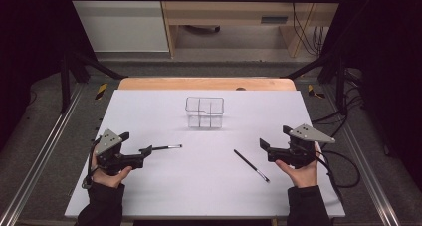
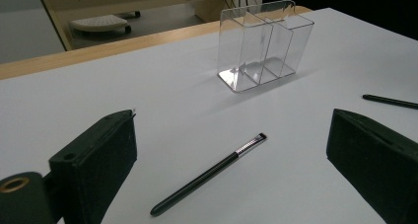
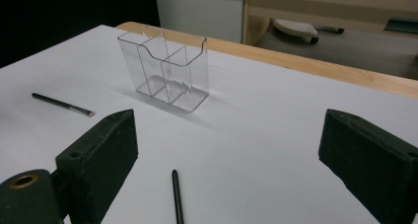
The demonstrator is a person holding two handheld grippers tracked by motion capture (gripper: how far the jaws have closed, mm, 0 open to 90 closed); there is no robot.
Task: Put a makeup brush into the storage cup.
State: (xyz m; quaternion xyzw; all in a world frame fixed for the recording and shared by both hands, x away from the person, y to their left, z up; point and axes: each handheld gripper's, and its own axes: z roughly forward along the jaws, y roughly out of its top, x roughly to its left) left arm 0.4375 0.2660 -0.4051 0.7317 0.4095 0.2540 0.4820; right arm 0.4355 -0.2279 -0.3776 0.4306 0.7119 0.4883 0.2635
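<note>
Fingers [image 2: 98, 160] of the left gripper [image 1: 147, 150] are standing spread and empty, framing a black makeup brush [image 2: 209, 172] lying on the white desk [image 1: 209, 186]. Fingers of the right gripper [image 1: 264, 147] are likewise gaping, with a second brush [image 1: 251, 165] lying just ahead. Both hands are resting low, pointing inward. A clear divided holder [image 1: 204, 112] is standing farther back, midway. Probably best: lowering squarely over each handle before closing.
</note>
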